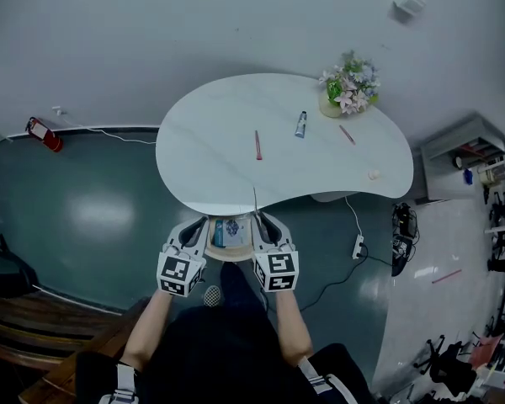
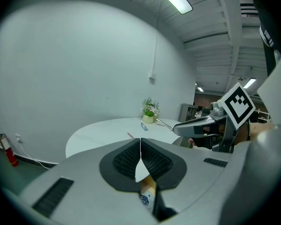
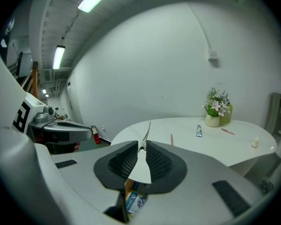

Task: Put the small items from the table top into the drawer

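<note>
Holding a slim metal clip (image 3: 146, 134) pinched in the R gripper (image 3: 142, 146) at the open drawer (image 1: 229, 257), L gripper (image 2: 140, 142) closed on nothing; prob. drop-off step, next needs lowering & releasing inside, w/ pink pen (image 1: 257, 144) & tube (image 1: 301, 124) left on table (image 1: 210, 162)

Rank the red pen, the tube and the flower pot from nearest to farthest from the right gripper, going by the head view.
1. The red pen, almost straight ahead of the right gripper, which is shut on a thin metal clip.
2. The tube, farther back and a little to the right.
3. The flower pot, at the far right edge of the table.
</note>
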`<act>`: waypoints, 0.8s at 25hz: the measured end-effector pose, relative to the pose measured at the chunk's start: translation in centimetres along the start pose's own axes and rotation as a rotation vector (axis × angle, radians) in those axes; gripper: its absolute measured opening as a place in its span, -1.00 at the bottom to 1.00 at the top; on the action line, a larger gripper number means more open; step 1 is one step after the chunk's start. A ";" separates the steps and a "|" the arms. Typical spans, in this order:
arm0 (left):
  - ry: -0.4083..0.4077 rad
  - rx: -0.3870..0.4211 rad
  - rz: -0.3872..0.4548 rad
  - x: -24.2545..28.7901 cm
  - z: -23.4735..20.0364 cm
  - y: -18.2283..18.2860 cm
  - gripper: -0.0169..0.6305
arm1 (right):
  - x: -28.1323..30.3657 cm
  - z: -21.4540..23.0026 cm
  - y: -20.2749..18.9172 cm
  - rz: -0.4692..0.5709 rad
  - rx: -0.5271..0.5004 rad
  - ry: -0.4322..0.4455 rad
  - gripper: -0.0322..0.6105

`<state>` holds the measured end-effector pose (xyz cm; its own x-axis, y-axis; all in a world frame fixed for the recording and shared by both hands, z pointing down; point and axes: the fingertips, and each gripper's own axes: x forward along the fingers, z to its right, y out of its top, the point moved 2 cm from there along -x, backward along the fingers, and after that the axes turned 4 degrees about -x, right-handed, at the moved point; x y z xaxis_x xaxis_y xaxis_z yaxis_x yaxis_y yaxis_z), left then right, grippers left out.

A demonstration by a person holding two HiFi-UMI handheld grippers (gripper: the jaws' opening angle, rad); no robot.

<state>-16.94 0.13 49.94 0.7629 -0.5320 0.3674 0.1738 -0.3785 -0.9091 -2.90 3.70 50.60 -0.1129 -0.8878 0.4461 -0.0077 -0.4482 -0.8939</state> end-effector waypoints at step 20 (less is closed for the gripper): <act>0.020 -0.048 -0.097 0.9 0.1 -7.7 -0.89 | 0.2 -2.3 -10.0 -0.138 0.034 0.074 -0.68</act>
<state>-17.53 2.70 57.22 0.7316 -0.5056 0.4573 0.2161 -0.4643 -0.8589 -5.10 8.22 59.56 -0.1863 -0.8081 0.5588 0.0049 -0.5695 -0.8220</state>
